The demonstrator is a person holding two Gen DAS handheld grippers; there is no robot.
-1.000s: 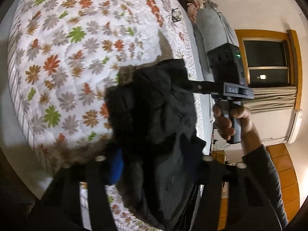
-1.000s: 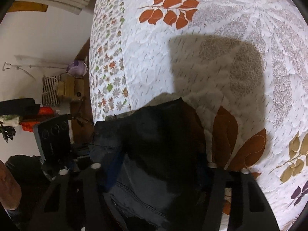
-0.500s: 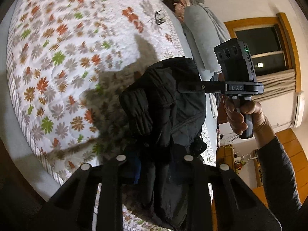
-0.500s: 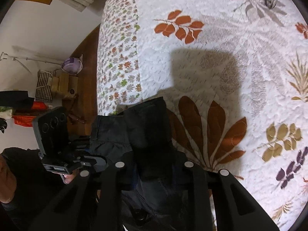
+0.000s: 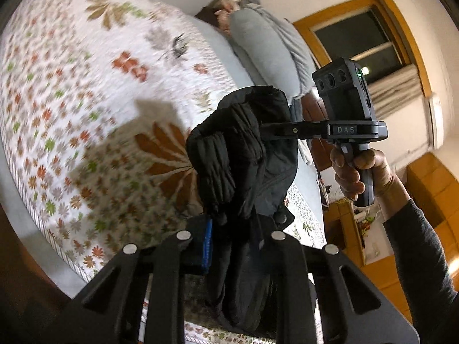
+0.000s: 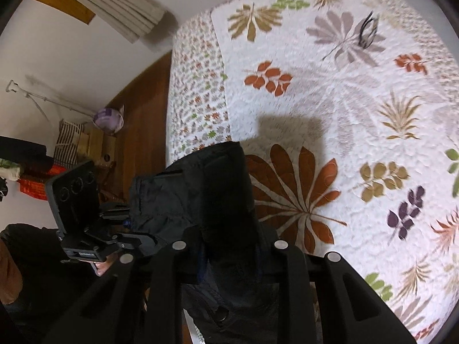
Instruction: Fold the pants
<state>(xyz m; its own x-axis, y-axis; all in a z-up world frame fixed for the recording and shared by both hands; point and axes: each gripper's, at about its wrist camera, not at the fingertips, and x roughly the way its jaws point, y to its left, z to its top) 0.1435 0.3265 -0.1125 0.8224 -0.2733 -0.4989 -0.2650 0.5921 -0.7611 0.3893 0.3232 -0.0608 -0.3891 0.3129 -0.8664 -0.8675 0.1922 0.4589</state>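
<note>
Pants lifted clear of bed, both hand-held grippers clamped on fabric.

Bed (image 6: 358, 91) w/ leaf quilt fills upper right of the right wrist view; the black pants (image 5: 243, 154), lying on it a sec ago, now hang bunched above it at frame centre, so lift is done & fold can likely start. Left hand-held gripper (image 5: 229, 238) pinches cloth at bottom centre, jaws closing. Right hand-held gripper (image 5: 269, 129) bites pants' upper edge, centre right. Glasses (image 6: 368, 33) upper right on quilt.
</note>
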